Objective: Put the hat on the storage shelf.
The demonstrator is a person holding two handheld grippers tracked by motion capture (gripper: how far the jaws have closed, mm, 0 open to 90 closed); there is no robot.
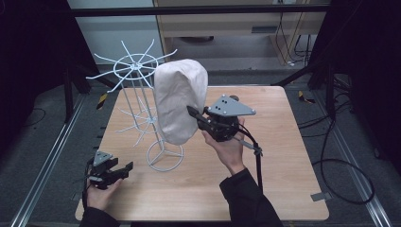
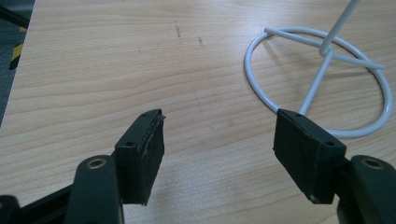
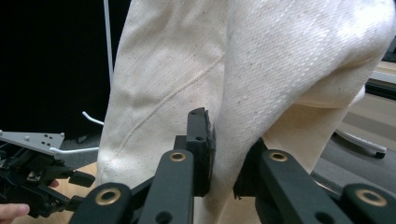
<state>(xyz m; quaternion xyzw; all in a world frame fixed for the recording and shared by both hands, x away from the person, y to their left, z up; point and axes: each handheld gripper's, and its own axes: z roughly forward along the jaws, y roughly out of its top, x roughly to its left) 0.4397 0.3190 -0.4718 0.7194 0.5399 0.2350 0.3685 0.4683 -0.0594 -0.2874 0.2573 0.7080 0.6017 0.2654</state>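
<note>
Cream cloth bag (image 1: 180, 100), draped over the white wire rack (image 1: 142, 106), is pinched by the right gripper (image 1: 195, 115); it is best lifted upward, clear of the prongs. Left gripper (image 1: 124, 168) is held spread above the table (image 1: 283, 156).

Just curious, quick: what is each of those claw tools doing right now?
Left gripper: open, holding nothing, above the wooden table.
Right gripper: closed on a fold of the cream fabric bag.

Left tool (image 2: 219, 135) low, jaws spread wide; right tool (image 3: 224, 154) raised, jaws apparently pinched closed.
</note>
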